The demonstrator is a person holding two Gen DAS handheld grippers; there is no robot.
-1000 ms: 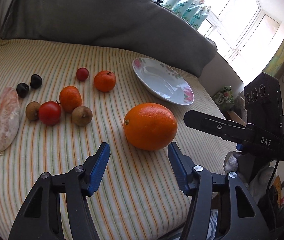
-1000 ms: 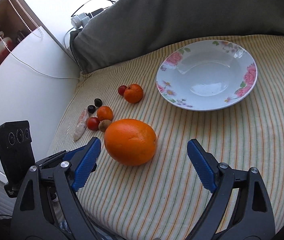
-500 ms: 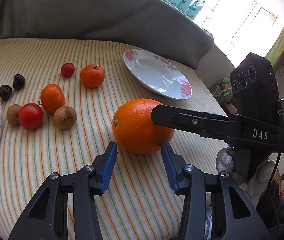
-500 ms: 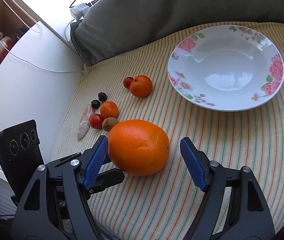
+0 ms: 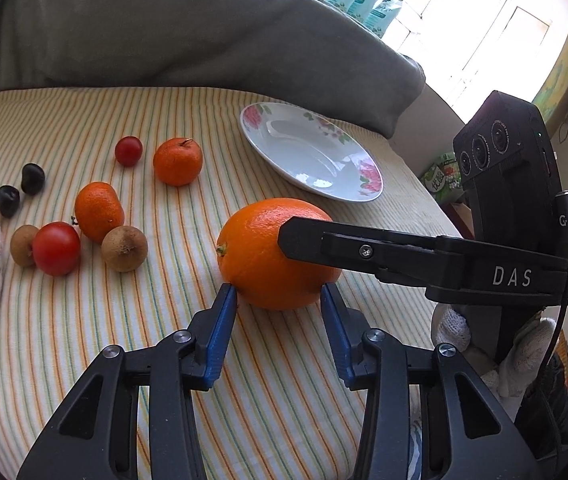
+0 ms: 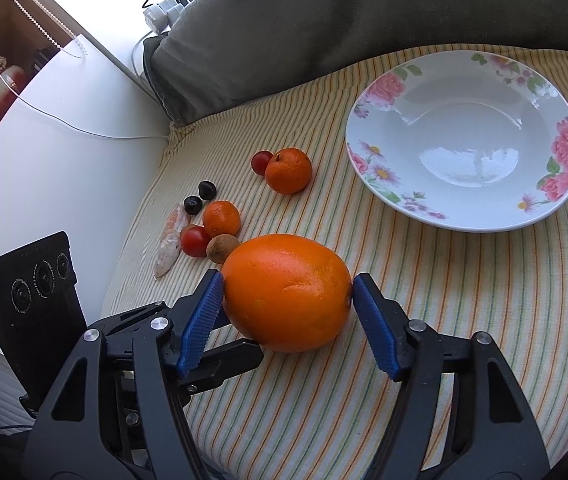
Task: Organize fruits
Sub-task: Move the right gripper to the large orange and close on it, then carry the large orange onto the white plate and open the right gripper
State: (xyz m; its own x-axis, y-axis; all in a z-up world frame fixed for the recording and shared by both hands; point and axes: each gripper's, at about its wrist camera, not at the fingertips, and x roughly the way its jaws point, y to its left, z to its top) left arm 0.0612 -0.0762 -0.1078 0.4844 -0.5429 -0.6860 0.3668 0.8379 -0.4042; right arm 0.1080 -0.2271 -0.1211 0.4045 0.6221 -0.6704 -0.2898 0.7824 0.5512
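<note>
Both claws are at the big orange (image 6: pixel 287 291). Right claw (image 6: pixel 287 294) has its blue pads (image 6: pixel 372 321) on the two sides of the orange, at 9 and 3 o'clock, touching the skin, so it is gripping the fruit. Left claw (image 5: pixel 279 307) sits at 6 o'clock of the orange in its own view. Its two blue tips touch the bottom edge of the fruit, but they are not around it, and I cannot tell if they are squeezing anything.

The orange rests on the striped cloth (image 6: pixel 484 300). A white plate with pink flowers (image 6: pixel 372 168) lies on the cloth at 1 o'clock from the orange in the right view, well apart from it.

Little fruits lie in a bunch at 10 o'clock from the orange in the right view. A brown fruit (image 6: pixel 221 248) is just beside the orange. A red tomato (image 6: pixel 194 241) and a small orange (image 6: pixel 221 218) are next to it. Two dark plums (image 6: pixel 199 197) are farther out. Another small orange (image 6: pixel 288 170) and a red cherry tomato (image 6: pixel 261 161) touch each other at 12 o'clock.

A grey cushion (image 6: pixel 324 32) lies behind the cloth.
</note>
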